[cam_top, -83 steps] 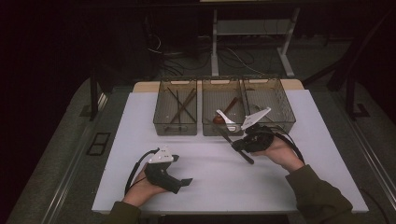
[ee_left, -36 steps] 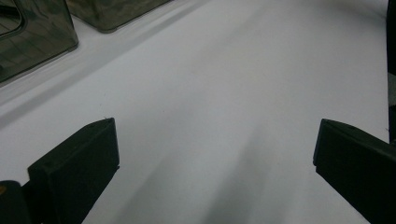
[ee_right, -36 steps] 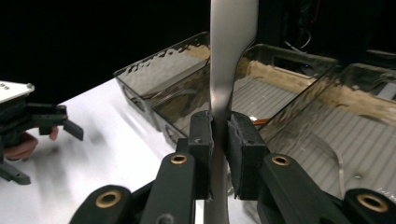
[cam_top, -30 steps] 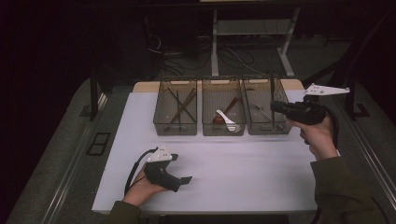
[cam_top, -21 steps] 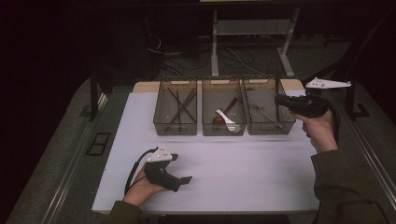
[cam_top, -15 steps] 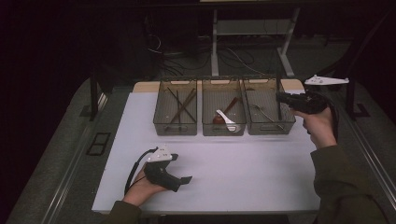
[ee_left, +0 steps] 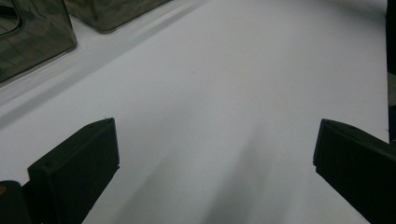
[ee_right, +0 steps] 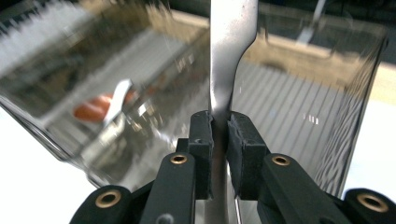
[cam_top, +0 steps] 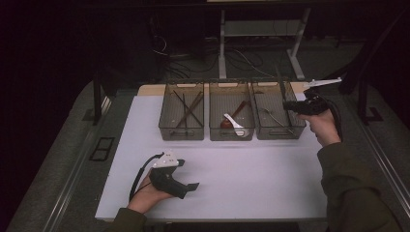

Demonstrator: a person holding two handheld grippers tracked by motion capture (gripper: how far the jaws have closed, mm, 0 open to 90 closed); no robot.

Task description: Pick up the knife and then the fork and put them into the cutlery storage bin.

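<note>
Left claw (cam_top: 193, 186): resting low on the white tabletop (cam_top: 251, 169) at lower left of the high view, held by a hand (cam_top: 147, 195) entering from the bottom edge; jaws standing wide apart in the left gripper view, gripping nothing, bare tabletop lying between them.

Right claw (ee_right: 220, 128): hovering at upper right of the high view, just beside the rightmost bin (cam_top: 278, 111), forearm reaching up from the lower right corner; jaws pinching narrowly on a flat metal utensil handle (ee_right: 229, 51), its blade rising to the top edge of the right gripper view; kind of utensil impossible to tell.

Three smoky transparent bins sitting in a row at upper centre of the high view:
- left bin (cam_top: 183, 112): holding dark chopsticks (cam_top: 189, 108), crossing.
- middle bin (cam_top: 230, 112): holding a white spoon (cam_top: 234, 123) and a reddish-brown spoon (cam_top: 231, 117), touching.
- rightmost bin: holding thin metal cutlery (cam_top: 274, 117).
</note>
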